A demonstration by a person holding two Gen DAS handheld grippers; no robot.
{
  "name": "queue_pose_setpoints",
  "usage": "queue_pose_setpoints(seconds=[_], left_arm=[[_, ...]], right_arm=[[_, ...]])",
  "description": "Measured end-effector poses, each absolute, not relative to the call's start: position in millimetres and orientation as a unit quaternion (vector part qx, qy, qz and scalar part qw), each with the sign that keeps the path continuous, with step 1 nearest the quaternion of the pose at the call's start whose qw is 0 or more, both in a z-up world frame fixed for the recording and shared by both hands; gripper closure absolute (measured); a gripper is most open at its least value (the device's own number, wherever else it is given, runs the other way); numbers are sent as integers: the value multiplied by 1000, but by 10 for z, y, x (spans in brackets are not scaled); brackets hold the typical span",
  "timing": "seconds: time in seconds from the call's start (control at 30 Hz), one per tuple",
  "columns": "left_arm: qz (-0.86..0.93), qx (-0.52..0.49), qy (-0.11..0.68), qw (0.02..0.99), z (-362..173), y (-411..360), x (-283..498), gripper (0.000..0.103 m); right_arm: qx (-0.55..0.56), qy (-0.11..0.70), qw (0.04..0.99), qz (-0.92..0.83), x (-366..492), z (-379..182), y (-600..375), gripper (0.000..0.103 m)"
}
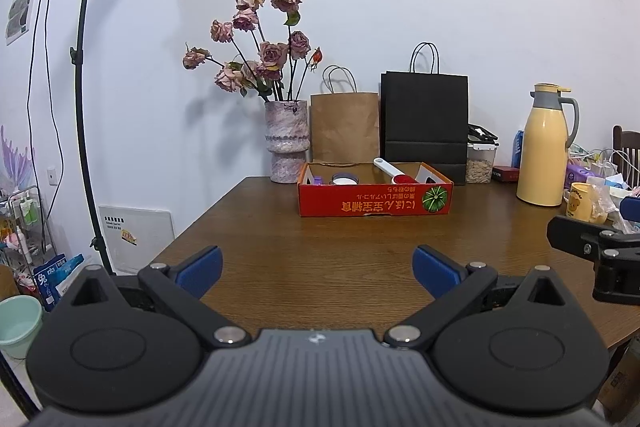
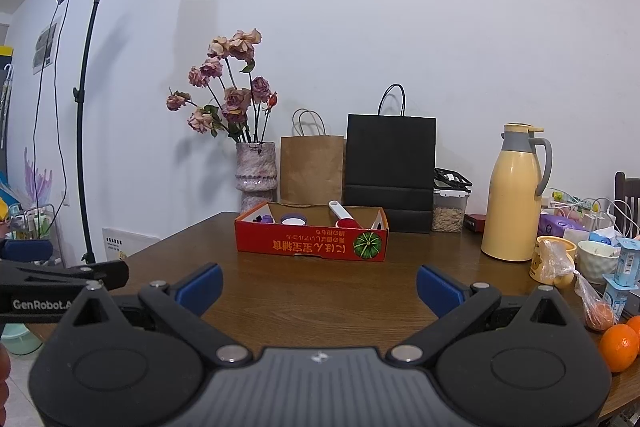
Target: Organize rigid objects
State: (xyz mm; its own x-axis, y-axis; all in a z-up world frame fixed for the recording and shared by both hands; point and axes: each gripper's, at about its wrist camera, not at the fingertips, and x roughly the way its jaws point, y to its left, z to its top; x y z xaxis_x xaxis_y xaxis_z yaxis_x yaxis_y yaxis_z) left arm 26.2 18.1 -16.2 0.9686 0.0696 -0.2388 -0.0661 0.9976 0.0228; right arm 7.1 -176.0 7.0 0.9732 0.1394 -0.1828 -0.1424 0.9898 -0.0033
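Note:
A red cardboard box with a pumpkin picture stands on the brown wooden table, far side; it also shows in the right wrist view. Inside it lie a white-handled red scoop, a round white-and-purple tin and a small purple item. My left gripper is open and empty, above the near table edge, well short of the box. My right gripper is open and empty, likewise short of the box. Each gripper shows at the edge of the other's view.
Behind the box stand a vase of dried roses, a brown paper bag and a black paper bag. A yellow thermos, yellow mug, oranges and clutter fill the right side. A light stand is left.

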Motion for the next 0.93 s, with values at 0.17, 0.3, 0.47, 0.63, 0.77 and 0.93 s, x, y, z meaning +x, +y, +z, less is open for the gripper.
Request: queue_pose_setpoints(seconds=[0.17, 0.3, 0.47, 0.63, 0.77, 0.93], left_arm=[[34, 8, 120, 992, -157, 172, 261, 0], [34, 9, 120, 992, -148, 162, 261, 0], [35, 10, 120, 992, -143, 153, 268, 0], [30, 10, 122, 992, -149, 159, 277, 0], [28, 9, 122, 992, -154, 171, 288, 0], [32, 14, 125, 992, -155, 161, 349, 0]], right_arm=[[-8, 92, 993, 71, 72, 71, -1762, 0], [-8, 92, 993, 71, 74, 72, -1763, 0], [-8, 92, 993, 71, 73, 74, -1759, 0], [-9, 93, 993, 72, 74, 51, -1763, 0], [-9, 95, 993, 72, 71, 18, -1764, 0], [-9, 97, 992, 75, 131, -18, -1774, 0]])
